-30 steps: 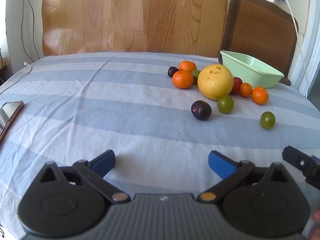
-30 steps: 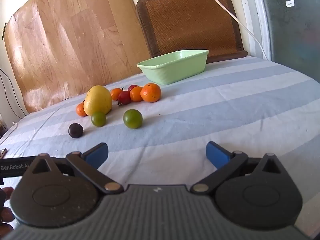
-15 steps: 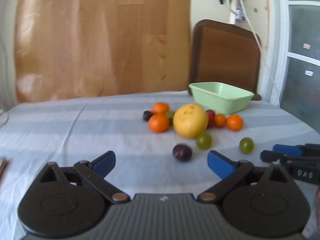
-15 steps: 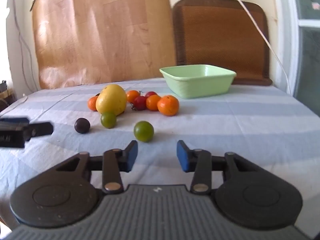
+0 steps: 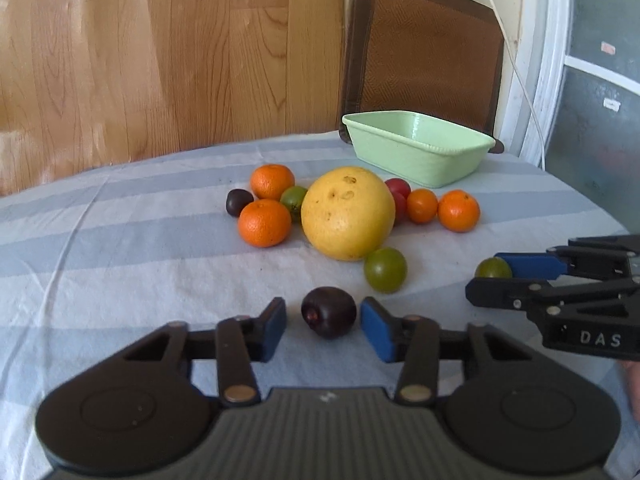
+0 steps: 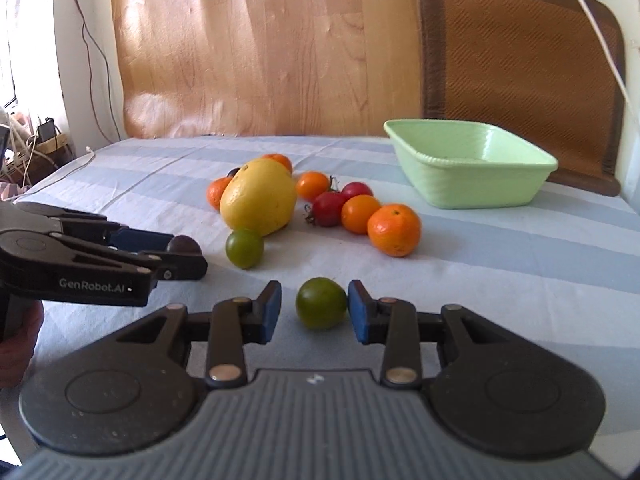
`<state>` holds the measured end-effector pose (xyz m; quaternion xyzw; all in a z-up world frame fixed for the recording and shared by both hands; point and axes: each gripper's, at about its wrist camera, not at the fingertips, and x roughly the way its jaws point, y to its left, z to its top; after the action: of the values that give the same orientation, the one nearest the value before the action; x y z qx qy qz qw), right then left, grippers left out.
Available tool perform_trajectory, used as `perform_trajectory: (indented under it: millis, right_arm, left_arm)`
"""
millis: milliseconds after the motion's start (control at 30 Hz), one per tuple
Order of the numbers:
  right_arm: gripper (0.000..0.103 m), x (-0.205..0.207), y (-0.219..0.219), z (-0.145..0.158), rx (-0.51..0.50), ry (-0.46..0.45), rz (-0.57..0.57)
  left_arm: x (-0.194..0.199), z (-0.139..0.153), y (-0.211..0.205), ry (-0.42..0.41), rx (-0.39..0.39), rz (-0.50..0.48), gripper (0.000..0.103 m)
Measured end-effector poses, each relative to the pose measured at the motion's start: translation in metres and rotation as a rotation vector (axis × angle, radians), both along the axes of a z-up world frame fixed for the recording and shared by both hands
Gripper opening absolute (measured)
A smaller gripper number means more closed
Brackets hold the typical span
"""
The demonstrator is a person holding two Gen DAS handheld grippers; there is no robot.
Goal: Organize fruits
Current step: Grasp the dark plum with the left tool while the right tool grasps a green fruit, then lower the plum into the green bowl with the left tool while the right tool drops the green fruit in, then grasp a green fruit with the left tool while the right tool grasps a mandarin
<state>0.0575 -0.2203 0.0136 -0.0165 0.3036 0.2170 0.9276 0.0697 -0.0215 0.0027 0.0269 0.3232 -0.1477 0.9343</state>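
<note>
A dark purple plum (image 5: 329,311) lies on the striped cloth between the blue pads of my left gripper (image 5: 323,327); small gaps show on both sides, so the gripper is open around it. A green tomato (image 6: 321,302) lies between the pads of my right gripper (image 6: 314,311), close to the right pad, with a gap on the left. Behind them sit a large yellow grapefruit (image 5: 348,213), several oranges (image 5: 264,223), red tomatoes (image 6: 329,209) and another green tomato (image 5: 385,269). An empty pale green dish (image 5: 418,147) stands at the back right.
A brown chair back (image 5: 424,52) stands behind the dish. A wooden board (image 5: 160,48) leans against the wall behind the table. A white cable (image 5: 516,64) hangs at the right. The table edge curves away on the right side.
Both grippers moved forward and down to the cloth. The left jaws narrowed around the plum. The right jaws now flank the green tomato.
</note>
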Motion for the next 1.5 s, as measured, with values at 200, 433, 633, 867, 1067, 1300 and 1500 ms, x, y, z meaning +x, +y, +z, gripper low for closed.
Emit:
perform_trajectory:
  millis: [200, 433, 633, 867, 1067, 1300, 1500]
  right_arm:
    - [0.03, 0.002, -0.017, 0.005, 0.078, -0.022, -0.007]
    - [0.03, 0.061, -0.071, 0.05, 0.156, -0.189, -0.143]
    - [0.03, 0.122, -0.082, 0.031, 0.074, -0.208, -0.225]
    - [0.031, 0.143, -0.086, 0.007, 0.061, -0.156, -0.232]
    - [0.051, 0.147, -0.092, 0.005, 0.053, -0.171, -0.237]
    - [0.052, 0.132, -0.122, 0.015, 0.194, -0.225, -0.295]
    - [0.052, 0.116, -0.135, 0.027, 0.3, -0.24, -0.347]
  left_arm:
    - [0.008, 0.025, -0.008, -0.01, -0.073, -0.063, 0.03]
    - [0.097, 0.077, -0.049, -0.02, -0.241, -0.139, 0.03]
    - [0.193, 0.07, -0.088, 0.125, -0.372, -0.116, 0.03]
    - [0.219, 0.043, -0.122, 0.167, -0.288, -0.111, 0.031]
    - [0.218, 0.036, -0.121, 0.164, -0.279, -0.075, 0.039]
    - [0.166, 0.079, -0.084, 0.012, -0.315, -0.068, 0.039]
    - [0.07, 0.097, -0.022, -0.172, -0.21, -0.019, 0.039]
